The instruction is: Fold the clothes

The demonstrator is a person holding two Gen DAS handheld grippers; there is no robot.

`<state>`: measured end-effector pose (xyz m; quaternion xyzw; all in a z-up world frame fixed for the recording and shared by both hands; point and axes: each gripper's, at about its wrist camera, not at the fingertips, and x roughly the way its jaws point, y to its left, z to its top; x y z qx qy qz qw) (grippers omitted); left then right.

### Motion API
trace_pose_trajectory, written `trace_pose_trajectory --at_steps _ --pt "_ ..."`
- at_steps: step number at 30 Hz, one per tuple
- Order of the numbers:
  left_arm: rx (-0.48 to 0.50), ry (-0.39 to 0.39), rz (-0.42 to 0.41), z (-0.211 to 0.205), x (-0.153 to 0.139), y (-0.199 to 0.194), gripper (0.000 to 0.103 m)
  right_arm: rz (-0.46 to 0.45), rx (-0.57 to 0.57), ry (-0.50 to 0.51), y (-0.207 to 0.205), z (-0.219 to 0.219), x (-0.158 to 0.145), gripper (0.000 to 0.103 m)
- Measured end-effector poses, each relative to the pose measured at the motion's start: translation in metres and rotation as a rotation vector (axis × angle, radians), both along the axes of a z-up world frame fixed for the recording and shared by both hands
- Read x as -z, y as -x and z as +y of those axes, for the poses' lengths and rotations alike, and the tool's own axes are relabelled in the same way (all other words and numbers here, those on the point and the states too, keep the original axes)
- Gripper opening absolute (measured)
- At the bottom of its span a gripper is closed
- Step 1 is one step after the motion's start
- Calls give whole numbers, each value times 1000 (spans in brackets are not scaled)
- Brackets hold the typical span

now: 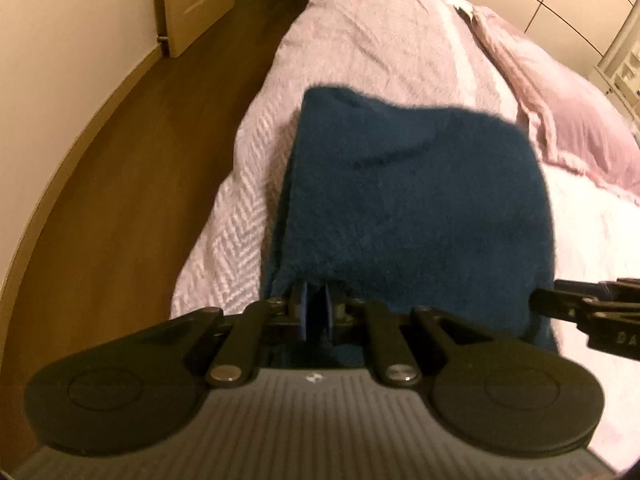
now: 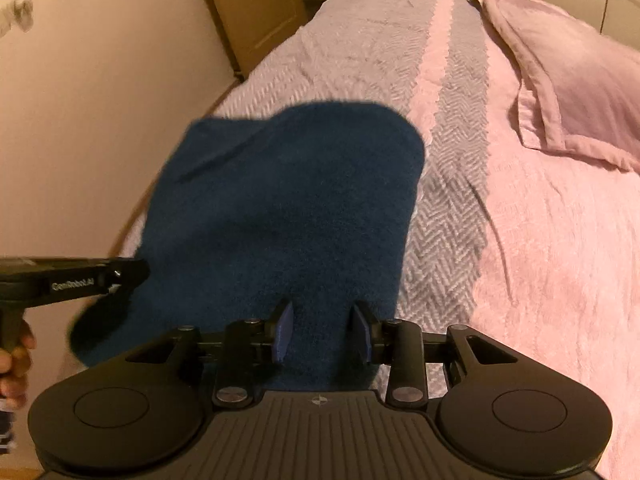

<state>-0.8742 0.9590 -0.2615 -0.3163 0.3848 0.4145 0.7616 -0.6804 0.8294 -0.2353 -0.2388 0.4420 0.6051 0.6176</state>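
Left hand-held gripper (image 1: 316, 312): we see it clenched on the blue cloth's (image 1: 408, 200) near edge.
Right hand-held gripper (image 2: 322, 332): pads apart, cloth between; contact unclear to us.
Cloth: ahead of both, over the bed (image 2: 540, 240).
Right view only: fingers (image 2: 14, 360) on a handle.

"genrobot.ai" on left tongs (image 2: 132, 276)

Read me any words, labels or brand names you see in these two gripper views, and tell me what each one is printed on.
"GenRobot.AI": white print, slightly blurred, on the side of the left gripper, seen in the right wrist view.
"DA": partial white letters on the right gripper at the edge of the left wrist view; the rest is cut off.
The small white emblems on both gripper bodies are symbols, not text.
Nothing readable on the blue cloth or the bedspread.
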Motion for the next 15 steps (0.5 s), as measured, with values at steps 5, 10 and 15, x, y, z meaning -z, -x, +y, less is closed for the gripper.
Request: trace_pose_trajectory --at_steps 5,10,15 --pt "6 -92 -26 22 -27 -22 10 14 76 -94 -37 25 -23 36" --pt "-2 -87 11 62 10 -46 12 27 76 -90 -54 70 11 37" --pt "-41 -65 -27 62 11 -33 13 18 16 -108 -56 71 2 37"
